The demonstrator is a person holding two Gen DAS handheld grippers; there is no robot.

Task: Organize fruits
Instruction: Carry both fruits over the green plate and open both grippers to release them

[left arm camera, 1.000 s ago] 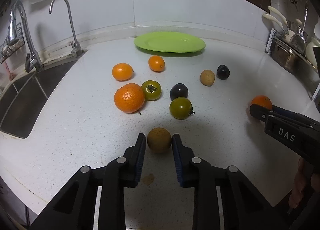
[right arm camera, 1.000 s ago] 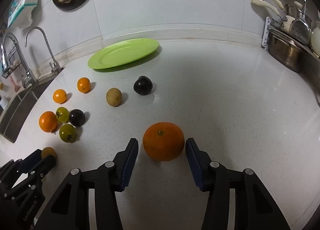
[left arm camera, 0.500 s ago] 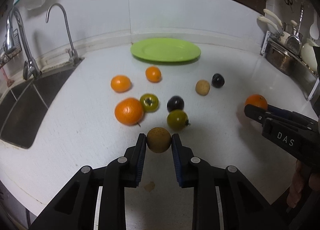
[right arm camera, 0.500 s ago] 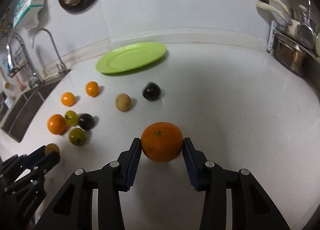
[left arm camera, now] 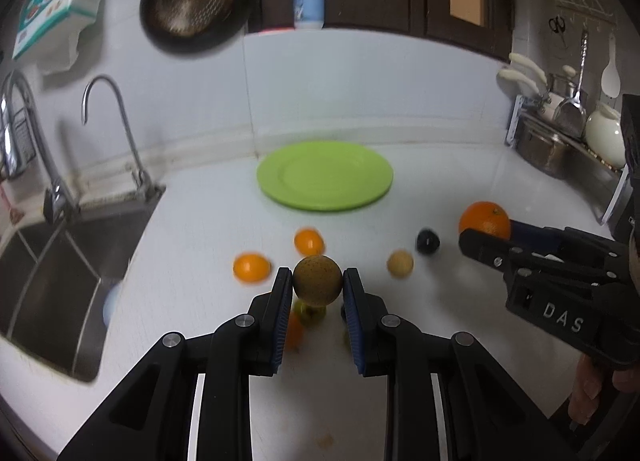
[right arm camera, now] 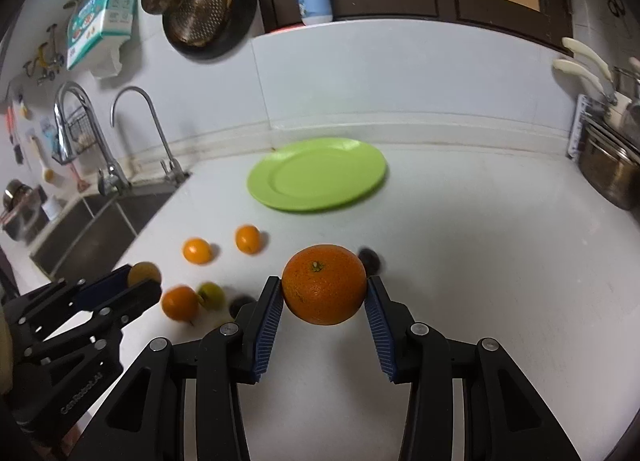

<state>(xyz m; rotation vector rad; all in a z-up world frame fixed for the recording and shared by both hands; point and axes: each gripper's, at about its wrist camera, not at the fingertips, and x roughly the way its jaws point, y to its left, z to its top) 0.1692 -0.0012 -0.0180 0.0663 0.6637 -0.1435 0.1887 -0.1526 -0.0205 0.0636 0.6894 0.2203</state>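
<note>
Two fruits held clear of the white table [right arm camera: 480, 261], one in each of my grippers.

My left gripper [left arm camera: 318, 281] is clamped narrow on the round brown speckled fruit [left arm camera: 318, 279]; beyond it lies the flat lime-green plate [left arm camera: 324, 175], with small orange citrus [left arm camera: 250, 267] scattered before it. My right gripper [right arm camera: 324, 293] squeezes the big round orange [right arm camera: 324, 289] between its blue pads.
</note>
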